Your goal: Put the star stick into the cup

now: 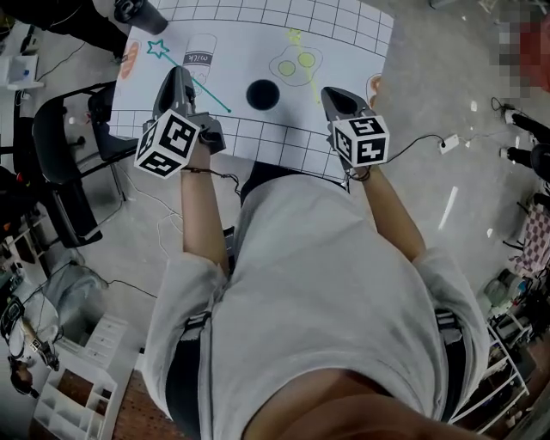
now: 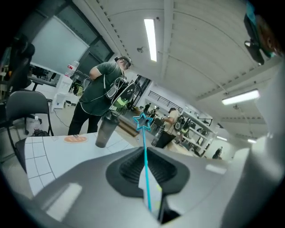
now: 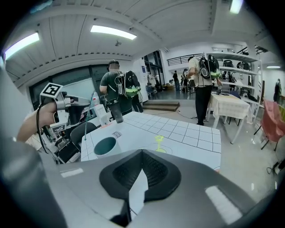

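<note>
A thin teal star stick (image 1: 206, 91) hangs slanted over the white grid mat (image 1: 344, 34), with its star at the far left. My left gripper (image 1: 180, 74) is shut on its shaft. In the left gripper view the star stick (image 2: 144, 133) rises from between the jaws of my left gripper (image 2: 148, 187), star end up. The dark round cup (image 1: 263, 94) stands open on the mat, right of the stick; in the right gripper view the cup (image 3: 105, 146) shows a teal inside. My right gripper (image 1: 332, 93) hovers right of the cup with its jaws together and nothing between them.
A dark shaker bottle (image 1: 137, 12) stands at the mat's far left corner, with a person (image 2: 100, 95) behind it. A yellow-green stick (image 3: 159, 140) lies on printed egg shapes (image 1: 296, 62). A black chair (image 1: 73, 129) stands left of the table, and cables lie on the floor (image 1: 447, 142) to its right.
</note>
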Motion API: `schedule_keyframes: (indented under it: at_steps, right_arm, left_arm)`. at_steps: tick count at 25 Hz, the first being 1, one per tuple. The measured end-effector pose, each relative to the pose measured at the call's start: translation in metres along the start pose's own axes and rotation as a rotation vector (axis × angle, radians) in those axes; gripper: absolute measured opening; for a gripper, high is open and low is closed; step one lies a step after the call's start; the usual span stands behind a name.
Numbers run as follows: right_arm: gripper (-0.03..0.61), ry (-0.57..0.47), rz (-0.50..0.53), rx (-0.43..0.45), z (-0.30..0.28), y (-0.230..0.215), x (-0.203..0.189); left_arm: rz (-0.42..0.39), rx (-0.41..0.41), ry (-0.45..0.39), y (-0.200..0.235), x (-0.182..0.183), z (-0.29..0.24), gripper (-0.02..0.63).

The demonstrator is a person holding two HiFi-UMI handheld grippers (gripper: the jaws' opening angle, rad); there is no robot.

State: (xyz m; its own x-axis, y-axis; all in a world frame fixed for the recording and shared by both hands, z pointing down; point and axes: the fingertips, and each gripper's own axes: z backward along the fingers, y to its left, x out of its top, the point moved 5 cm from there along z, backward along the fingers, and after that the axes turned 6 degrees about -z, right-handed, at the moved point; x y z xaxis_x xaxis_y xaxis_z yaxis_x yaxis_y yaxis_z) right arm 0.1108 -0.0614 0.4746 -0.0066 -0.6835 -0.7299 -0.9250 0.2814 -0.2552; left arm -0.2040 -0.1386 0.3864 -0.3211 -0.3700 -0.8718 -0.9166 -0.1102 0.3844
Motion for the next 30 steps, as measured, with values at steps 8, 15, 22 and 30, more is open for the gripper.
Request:
schedule_keyframes:
  at_steps: [8,15,22,30]
  right_arm:
    - [-0.002,-0.008,0.002,-0.008,0.011,0.002,-0.006]
    - [-0.002,0.001,-0.021,-0.033,0.021,-0.003,-0.018]
    - [-0.002,0.013,-0.036,-0.042,0.022,-0.007,-0.028]
    - [-0.002,0.023,-0.021,-0.016,0.011,-0.001,-0.024]
  left_arm:
    - [0.080,-0.111,-0.088,-0.034,-0.002,-0.001,0.018]
    - [0.018,-0.113,-0.042,-0.045,-0.036,-0.017,0.018]
    - [-0.048,-0.119,0.008,-0.048,-0.059,-0.013,0.020]
    - [-0.109,-0.131,0.090,-0.046,-0.077,0.001,0.020]
